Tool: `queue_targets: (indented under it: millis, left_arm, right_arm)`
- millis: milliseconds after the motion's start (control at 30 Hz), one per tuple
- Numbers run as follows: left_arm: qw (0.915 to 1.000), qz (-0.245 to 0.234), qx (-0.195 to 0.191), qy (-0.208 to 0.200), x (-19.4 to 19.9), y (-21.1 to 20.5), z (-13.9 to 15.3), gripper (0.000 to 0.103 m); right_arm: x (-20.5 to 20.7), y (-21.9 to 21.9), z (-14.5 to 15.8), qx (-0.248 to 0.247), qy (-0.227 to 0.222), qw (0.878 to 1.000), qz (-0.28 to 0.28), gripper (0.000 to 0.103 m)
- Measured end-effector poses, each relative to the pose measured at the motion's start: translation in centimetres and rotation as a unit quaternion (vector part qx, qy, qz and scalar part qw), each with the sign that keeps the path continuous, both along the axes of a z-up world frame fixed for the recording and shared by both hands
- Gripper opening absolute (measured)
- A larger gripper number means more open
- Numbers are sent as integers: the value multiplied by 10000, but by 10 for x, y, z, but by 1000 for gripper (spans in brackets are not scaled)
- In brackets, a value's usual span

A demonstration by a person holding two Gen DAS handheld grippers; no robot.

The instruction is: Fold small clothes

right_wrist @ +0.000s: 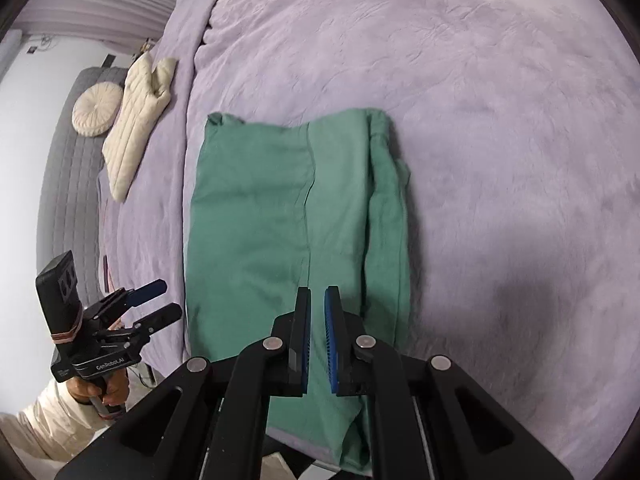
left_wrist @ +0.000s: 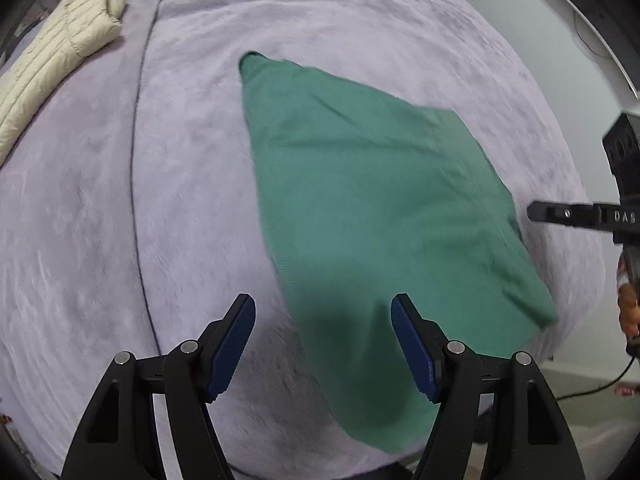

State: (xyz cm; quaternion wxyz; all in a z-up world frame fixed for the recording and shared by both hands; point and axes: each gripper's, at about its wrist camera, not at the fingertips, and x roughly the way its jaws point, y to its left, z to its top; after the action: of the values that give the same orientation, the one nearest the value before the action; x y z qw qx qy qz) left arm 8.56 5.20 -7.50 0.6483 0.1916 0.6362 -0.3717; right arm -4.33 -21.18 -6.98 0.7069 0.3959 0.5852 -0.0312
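1. Green garment (left_wrist: 360, 200), seen from the left wrist, lies flat on the lilac blanket (left_wrist: 100, 220), already doubled into a long panel that runs diagonally away from the camera. The left gripper (left_wrist: 323, 346) hangs over the garment's near end with its jaws spread wide and nothing between them; the blue pads (left_wrist: 234, 356) touch no cloth. Judging by that, the cloth rests on its own, free to be taken at another edge. At the garment's right side the right gripper (left_wrist: 560, 214) pokes in sideways, apart from the fabric. Well beyond the garment's far left corner lies a cream quilted jacket (left_wrist: 52, 64), out of the working area.

2. From the right wrist, the green garment (right_wrist: 256, 220) reads as a tall rectangle with a lengthwise fold edge down its middle and a bunched layer along its right side (probably a tucked sleeve). The right gripper (right_wrist: 317, 340) hovers over the garment's near end, jaws drawn narrow, almost together, with only a slim gap and no cloth pinched. The left gripper (right_wrist: 154, 302) stands off the garment's left edge, jaws apart, held by a hand (right_wrist: 100, 392). Next fold likely crosswise.
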Motion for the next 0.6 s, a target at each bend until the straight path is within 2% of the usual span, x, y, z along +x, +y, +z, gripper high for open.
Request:
queue_targets:
  millis: [100,233,400,433,467,600]
  left_arm:
    - [9993,-263,185,203,-35,11,-9,72]
    - [9985,-156,408,342,-60,22,-32,72]
    - [9970,266,348,645,-56,26,-43,73]
    - [9971,293,389,582,-56,27,-43,81]
    - [9974,281,399,524,-57,27,-43,83]
    - [9974,257,390,557,-61,25,-44,83]
  right_arm:
    - [-18,23,9,52,42,9996,257,9]
    - [-36,45,7,-42,312,9980,550,9]
    - [-51,44,-11,-147,681,9966,438,9]
    - [-53,42,-15,-176,737,9963,418,9]
    - [-55,40,-17,-183,785,9960,396,9]
    - [-60,39,-30,-208,976,9942,398,6]
